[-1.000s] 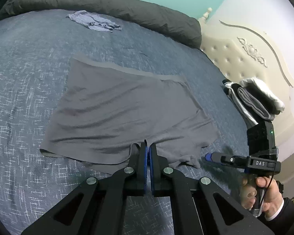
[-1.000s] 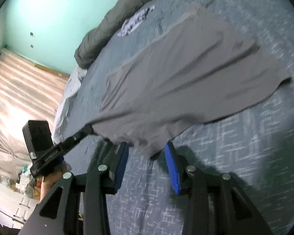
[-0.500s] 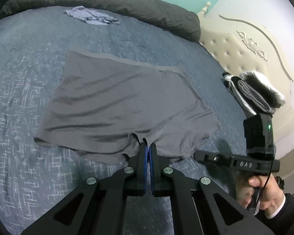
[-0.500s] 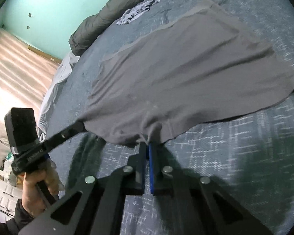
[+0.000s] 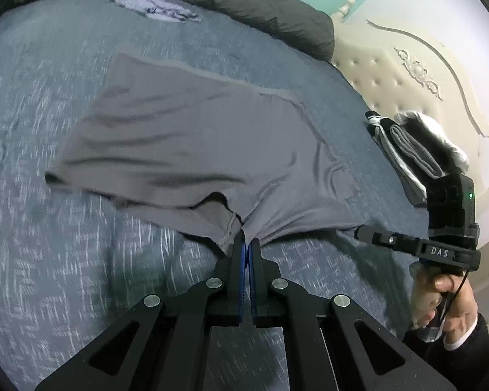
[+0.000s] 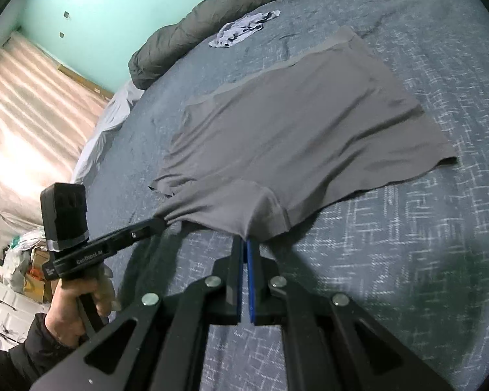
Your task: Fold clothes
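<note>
Both grippers clenched on the near hem of the grey shorts, hem lifted off the bed.

Left gripper (image 5: 246,244) pinches the hem at centre frame of the left view; right gripper (image 6: 246,242) pinches it at centre of the right view, and its tip shows at right of the left view. Shorts (image 5: 192,150) lie spread mid-frame, waistband toward the top, the near edge raised and drawn taut between the two grips. Judgement: a fold toward the waistband appears in hand; to do it well, carry both grips level and together, keep the edge taut, and lay hem square to waistband. Surface: a soft blue patterned bed (image 5: 49,277), likely to drag cloth. Upper frame: dark duvet (image 5: 244,9), a crumpled garment (image 5: 156,9); right: folded clothes (image 5: 414,150) by a cream headboard (image 5: 407,75).
</note>
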Available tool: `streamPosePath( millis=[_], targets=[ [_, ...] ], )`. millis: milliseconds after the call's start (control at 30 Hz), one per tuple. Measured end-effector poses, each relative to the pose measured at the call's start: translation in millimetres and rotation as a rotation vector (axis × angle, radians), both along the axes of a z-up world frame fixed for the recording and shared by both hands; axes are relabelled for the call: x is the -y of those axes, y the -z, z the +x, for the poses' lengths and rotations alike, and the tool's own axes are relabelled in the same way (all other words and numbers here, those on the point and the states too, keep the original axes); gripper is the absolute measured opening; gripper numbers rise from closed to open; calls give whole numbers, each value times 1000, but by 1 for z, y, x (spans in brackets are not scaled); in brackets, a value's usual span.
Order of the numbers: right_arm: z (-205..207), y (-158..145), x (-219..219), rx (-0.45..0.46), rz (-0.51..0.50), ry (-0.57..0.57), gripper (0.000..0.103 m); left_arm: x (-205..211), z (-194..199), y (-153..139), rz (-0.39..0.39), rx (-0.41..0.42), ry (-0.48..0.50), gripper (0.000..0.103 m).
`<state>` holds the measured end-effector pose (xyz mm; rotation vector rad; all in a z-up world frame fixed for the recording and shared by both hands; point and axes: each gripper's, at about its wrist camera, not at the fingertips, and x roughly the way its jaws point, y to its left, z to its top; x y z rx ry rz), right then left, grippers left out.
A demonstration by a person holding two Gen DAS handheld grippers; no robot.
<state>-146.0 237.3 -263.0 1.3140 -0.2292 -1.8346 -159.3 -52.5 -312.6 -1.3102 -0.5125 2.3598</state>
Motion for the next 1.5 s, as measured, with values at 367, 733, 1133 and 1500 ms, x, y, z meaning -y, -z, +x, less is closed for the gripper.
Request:
streamPosePath(
  millis=[367, 733, 1133, 1500],
  targets=[
    [1, 23, 1, 58, 67, -26, 2, -6, 2, 20, -32, 64, -1, 2],
    [7, 15, -7, 71, 49, -44, 5, 26, -2, -1, 55, 44, -87, 31],
    [-4, 11, -25, 73, 2, 29, 5, 21, -27, 22, 156, 86, -132, 19],
    [-8, 12, -27, 81, -23, 42, 5, 40, -10, 20, 179, 70, -171, 2]
  ],
)
